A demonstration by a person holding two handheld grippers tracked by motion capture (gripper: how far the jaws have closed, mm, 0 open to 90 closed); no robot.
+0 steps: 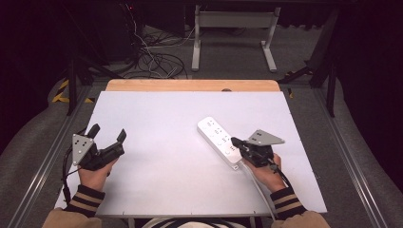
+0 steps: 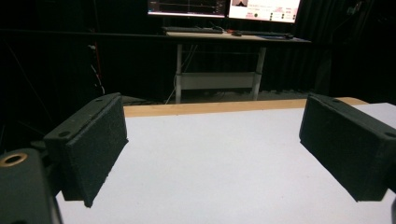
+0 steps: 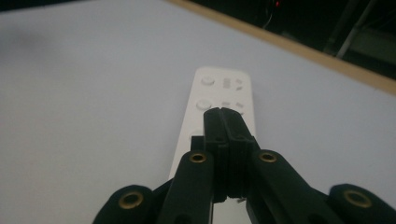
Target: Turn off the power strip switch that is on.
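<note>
A white power strip (image 1: 219, 141) lies flat on the white table (image 1: 166, 118), right of the table's middle, set at a slant: its far end points up and left, its near end lies toward the person's right hand (image 1: 266, 173). A white cord (image 1: 260, 190) leaves the strip's near end and runs back to the table's near edge.

The right gripper (image 1: 236, 141) sits over the strip's near end, its tips above the strip's top face. In the right gripper view the right gripper (image 3: 222, 114) has its jaws clenched together, pad against pad, with nothing between them; the strip (image 3: 223, 91) stretches away beyond the tips, its round buttons and socket slots showing. Whether the tips touch the strip I cannot tell. A grey plate (image 1: 265, 137) rides on top of this gripper, just right of the strip.

The left gripper (image 1: 108, 134) is well apart from the strip, near the table's left edge, held by the left hand (image 1: 95, 173) above the table. Its jaws are released, spread wide, and in the left gripper view the left gripper (image 2: 212, 140) frames only bare table, with the wooden far edge (image 2: 233, 107) of the table beyond. It too carries a grey plate (image 1: 81, 146).

Striped cuffs (image 1: 85, 199) show at both wrists, at the table's near edge
</note>
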